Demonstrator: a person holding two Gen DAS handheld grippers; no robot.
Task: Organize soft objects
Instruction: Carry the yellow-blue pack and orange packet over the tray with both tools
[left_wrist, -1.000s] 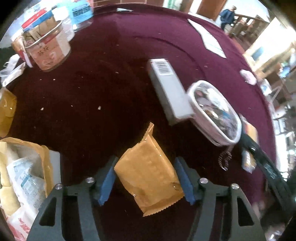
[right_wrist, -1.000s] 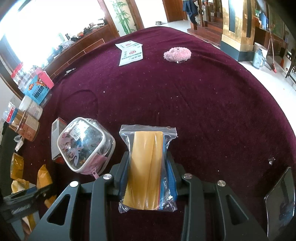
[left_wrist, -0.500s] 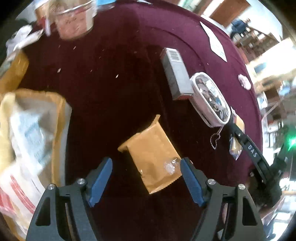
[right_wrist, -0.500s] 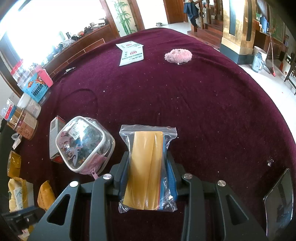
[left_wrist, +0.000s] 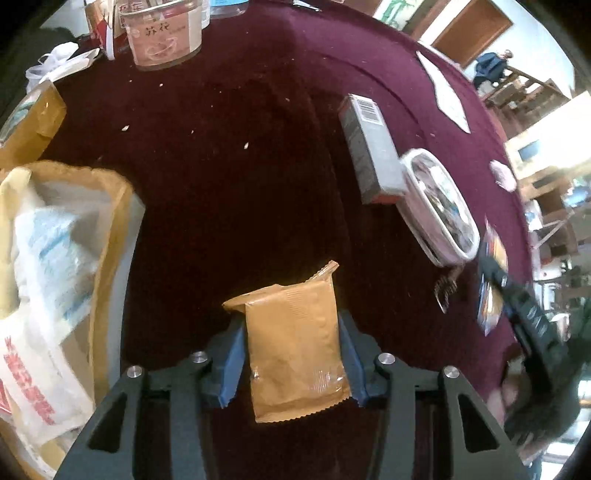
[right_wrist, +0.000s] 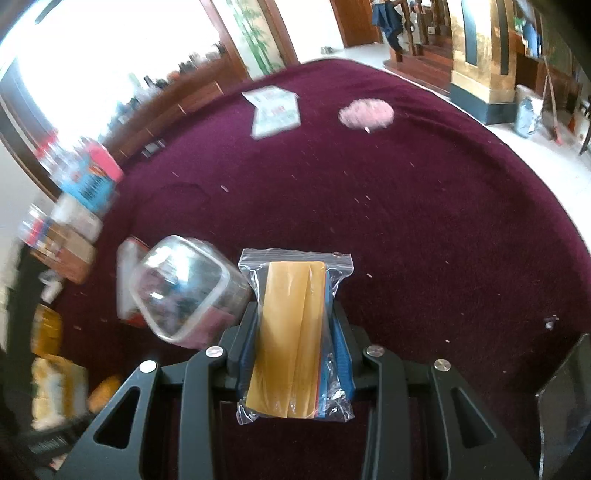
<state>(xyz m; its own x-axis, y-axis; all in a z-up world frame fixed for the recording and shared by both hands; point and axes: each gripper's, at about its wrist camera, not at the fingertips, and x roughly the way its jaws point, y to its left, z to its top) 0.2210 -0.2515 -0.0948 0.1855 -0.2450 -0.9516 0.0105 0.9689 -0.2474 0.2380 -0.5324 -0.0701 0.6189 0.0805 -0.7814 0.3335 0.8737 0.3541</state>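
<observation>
Left tool (left_wrist: 291, 356) closing—yellow packet (left_wrist: 293, 347) between.

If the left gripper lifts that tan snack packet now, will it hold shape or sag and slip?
The tan packet is probably light. Its film looks thin, with a crimped end, so the free end may droop. The left gripper is closing on it, pads at both sides; the glossy wrapper could slip or buckle.

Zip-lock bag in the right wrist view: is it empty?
No, the zip-lock bag in the right hand-held gripper holds flat yellow-brown packets.
</observation>
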